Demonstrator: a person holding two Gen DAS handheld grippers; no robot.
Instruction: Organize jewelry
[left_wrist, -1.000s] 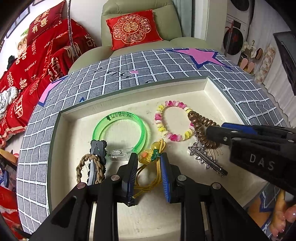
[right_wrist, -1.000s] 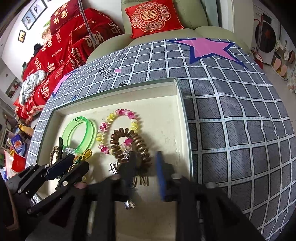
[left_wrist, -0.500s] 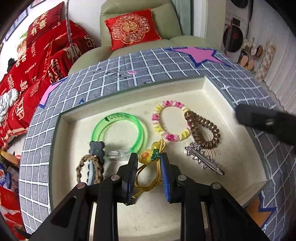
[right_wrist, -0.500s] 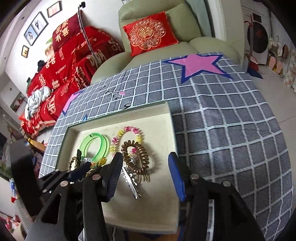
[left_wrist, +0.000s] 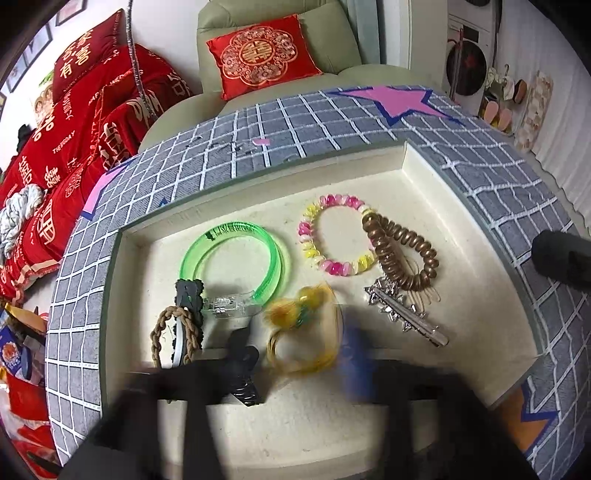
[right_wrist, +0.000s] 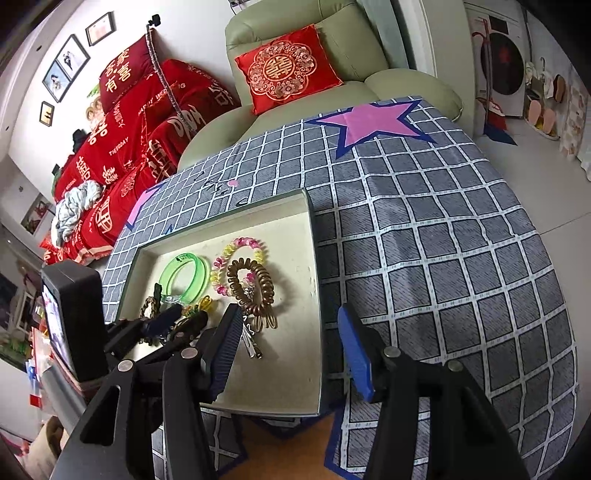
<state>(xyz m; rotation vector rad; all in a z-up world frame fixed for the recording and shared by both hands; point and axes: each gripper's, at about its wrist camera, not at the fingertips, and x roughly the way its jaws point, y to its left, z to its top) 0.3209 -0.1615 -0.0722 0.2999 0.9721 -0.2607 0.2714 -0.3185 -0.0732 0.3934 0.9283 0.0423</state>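
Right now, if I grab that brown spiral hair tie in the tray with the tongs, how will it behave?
The brown spiral hair tie is a loose coil, so it will probably squash and stretch rather than stay stiff. It looks light for its size. It overlaps the pink and yellow bead bracelet and lies against the silver hair clip, so lifting may drag either one.

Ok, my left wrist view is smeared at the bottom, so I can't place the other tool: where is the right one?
Observer: The right tool hangs over the cream tray's right rim, jaws opening, nothing between them.
Operator: Is it gripping the silver star hair clip?
Observer: No. The silver star hair clip lies on the tray just right of that tool's left finger.
Operator: And my own tool?
Observer: From the right wrist, the left tool sits low at the tray's left side, jaws opening around the yellow flower hair tie.
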